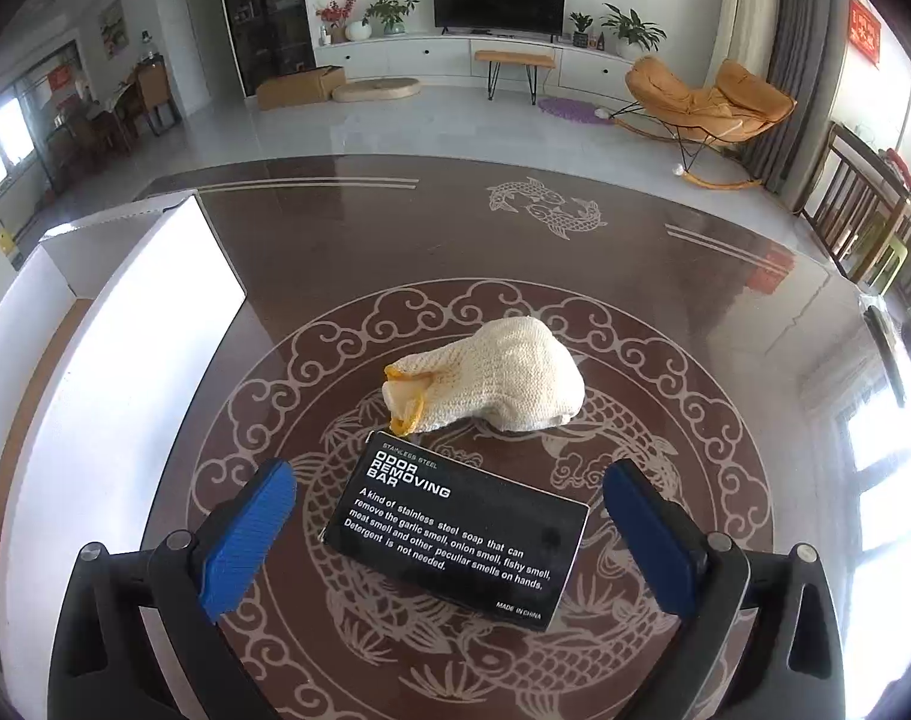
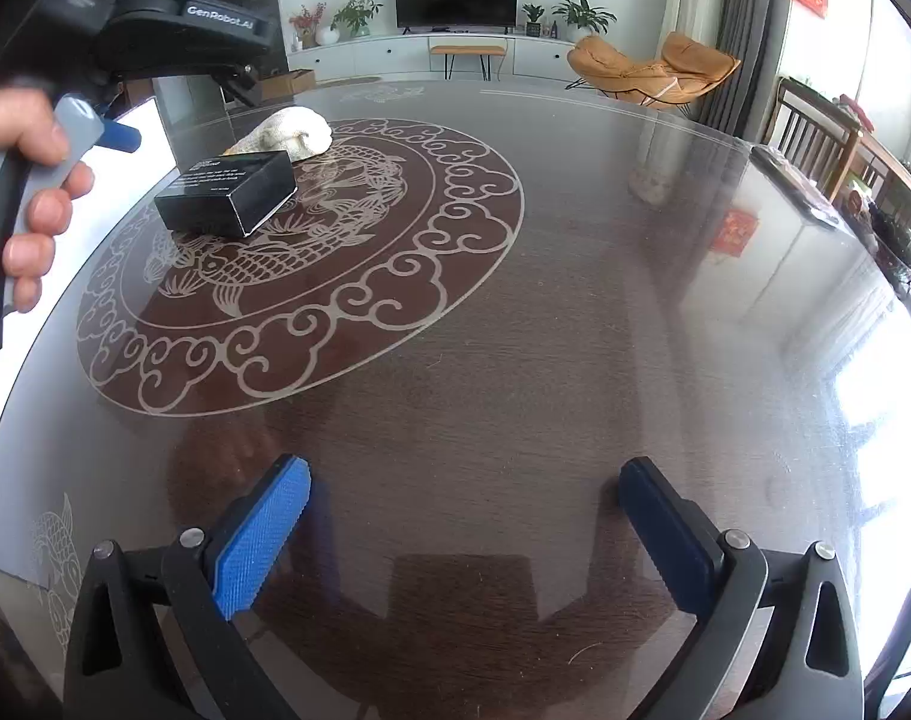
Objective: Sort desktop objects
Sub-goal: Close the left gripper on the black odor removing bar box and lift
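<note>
A black box (image 1: 455, 531) printed "Odor Removing Bar" lies flat on the round glass table (image 1: 665, 312), between the blue fingers of my left gripper (image 1: 455, 495), which is open and hovers over it without touching. Just beyond the box lies a cream knitted glove (image 1: 491, 378) with a yellow cuff. In the right wrist view the same box (image 2: 227, 192) and glove (image 2: 293, 129) sit at the far left, with a hand (image 2: 35, 192) holding the left gripper above them. My right gripper (image 2: 461, 495) is open over bare glass, with nothing between its fingers.
An open white cardboard box (image 1: 131, 324) stands at the table's left edge. Wooden chairs (image 1: 863, 228) stand past the right rim. Beyond the table are the floor, an orange lounge chair (image 1: 707, 102) and a TV cabinet.
</note>
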`<action>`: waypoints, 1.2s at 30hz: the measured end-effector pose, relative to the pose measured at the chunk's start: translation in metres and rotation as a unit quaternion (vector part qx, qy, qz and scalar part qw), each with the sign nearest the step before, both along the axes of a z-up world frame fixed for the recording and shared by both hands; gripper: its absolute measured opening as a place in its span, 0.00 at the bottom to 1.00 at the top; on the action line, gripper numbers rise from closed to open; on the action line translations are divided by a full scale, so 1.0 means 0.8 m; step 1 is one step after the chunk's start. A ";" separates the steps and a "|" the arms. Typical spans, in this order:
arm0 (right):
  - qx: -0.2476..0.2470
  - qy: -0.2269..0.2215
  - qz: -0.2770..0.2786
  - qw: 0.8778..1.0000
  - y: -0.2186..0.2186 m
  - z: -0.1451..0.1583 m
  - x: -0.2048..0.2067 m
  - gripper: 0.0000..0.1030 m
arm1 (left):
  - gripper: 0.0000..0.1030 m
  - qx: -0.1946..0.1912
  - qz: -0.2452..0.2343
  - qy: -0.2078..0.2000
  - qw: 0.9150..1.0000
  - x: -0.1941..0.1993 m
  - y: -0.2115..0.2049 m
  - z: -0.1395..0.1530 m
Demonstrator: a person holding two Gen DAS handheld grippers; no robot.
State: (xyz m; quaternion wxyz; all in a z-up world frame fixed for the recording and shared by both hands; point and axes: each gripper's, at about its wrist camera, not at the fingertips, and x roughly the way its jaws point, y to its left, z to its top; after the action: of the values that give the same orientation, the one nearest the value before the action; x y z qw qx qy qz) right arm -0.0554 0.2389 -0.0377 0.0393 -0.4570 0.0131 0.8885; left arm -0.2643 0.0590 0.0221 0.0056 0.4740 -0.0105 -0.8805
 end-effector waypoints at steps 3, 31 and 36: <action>0.000 0.000 0.000 1.000 0.000 0.000 0.000 1.00 | 1.00 -0.020 0.011 -0.013 1.000 -0.012 0.010 -0.015; 0.000 0.000 0.000 1.000 -0.001 0.000 0.000 1.00 | 0.93 -0.014 -0.076 -0.009 0.997 0.027 -0.056 -0.069; 0.000 0.000 0.001 1.000 -0.001 0.000 0.000 1.00 | 0.56 -0.014 -0.104 0.023 0.994 0.047 -0.073 -0.059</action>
State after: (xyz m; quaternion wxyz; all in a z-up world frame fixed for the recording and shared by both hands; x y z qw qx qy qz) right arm -0.0557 0.2385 -0.0380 0.0387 -0.4569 0.0133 0.8886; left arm -0.2266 0.0009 -0.0253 -0.0794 0.4497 -0.0721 -0.8867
